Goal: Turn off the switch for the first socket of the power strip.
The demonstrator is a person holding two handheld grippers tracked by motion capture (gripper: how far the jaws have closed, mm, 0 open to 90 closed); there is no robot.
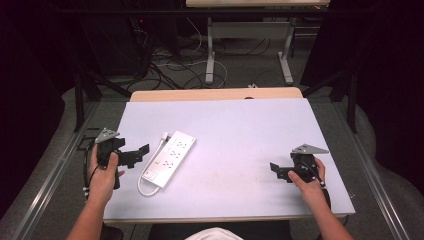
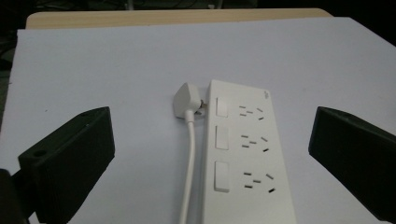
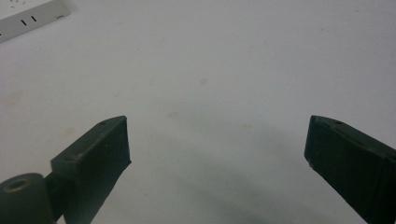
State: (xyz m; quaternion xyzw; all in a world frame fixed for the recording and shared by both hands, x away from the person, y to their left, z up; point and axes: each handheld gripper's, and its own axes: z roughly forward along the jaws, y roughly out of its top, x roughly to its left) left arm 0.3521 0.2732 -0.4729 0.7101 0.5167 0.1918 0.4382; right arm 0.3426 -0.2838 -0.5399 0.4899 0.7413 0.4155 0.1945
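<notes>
A white power strip (image 1: 171, 157) lies flat on the pale table top (image 1: 240, 130), left of centre, with three switches and three socket groups (image 2: 247, 154). Its own white plug (image 2: 187, 100) rests against its far end, and the white cord (image 2: 189, 163) runs along its side and loops near the table's front (image 1: 143, 187). My left gripper (image 1: 142, 154) is held at the table's left edge, open, pointing at the strip with nothing between its jaws. My right gripper (image 1: 274, 169) hovers open over bare table at the right, and a corner of the strip (image 3: 28, 18) shows far off.
A wooden table edge (image 1: 215, 93) borders the far side of the white top. Beyond it stand grey desk legs (image 1: 210, 50) and loose cables (image 1: 170, 65) on the floor. Dark frame bars (image 1: 80, 95) flank both sides.
</notes>
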